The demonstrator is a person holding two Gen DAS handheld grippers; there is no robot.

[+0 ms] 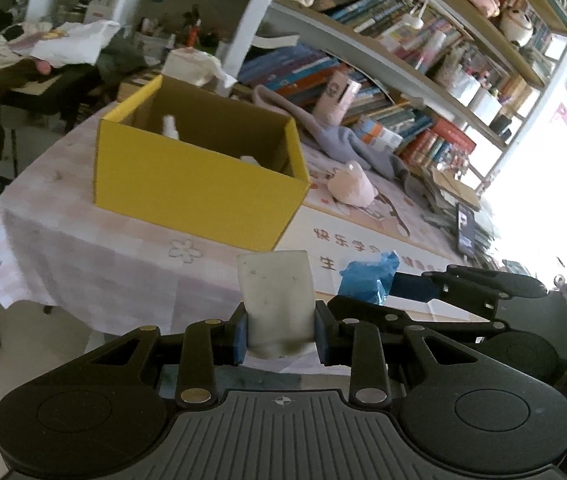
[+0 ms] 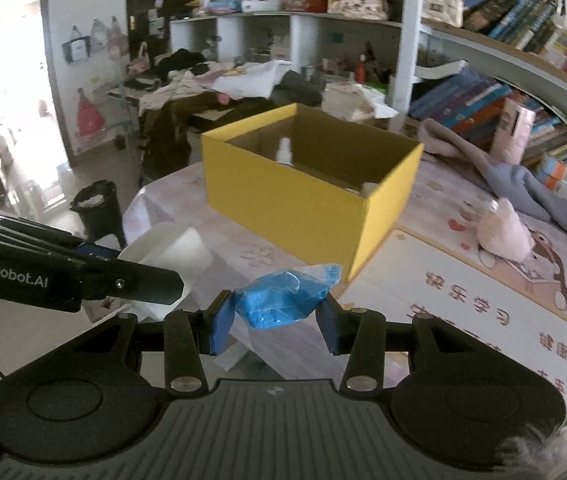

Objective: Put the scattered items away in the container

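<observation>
Yellow box (image 1: 199, 188): matt cardboard, smooth yellow outer faces, plain brown inside. Left gripper (image 1: 281, 336): matt black plastic links with bright metal pivot pins, blue pads (image 1: 239, 334) of a dull rubbery look; ribbed matt grey plate behind. White tube (image 1: 277, 300): semi-matt, translucent white plastic, lightly scuffed. Right gripper (image 2: 275, 322): same black plastic, metal pins and blue pads. Blue packet (image 2: 287, 296): crinkled, glossy clear film over blue contents. Table (image 1: 95, 264): covered by a smooth printed cloth with a faint sheen. Pink item (image 2: 503, 232): fuzzy plush. Grey garment (image 1: 367, 148): soft matt cloth.
</observation>
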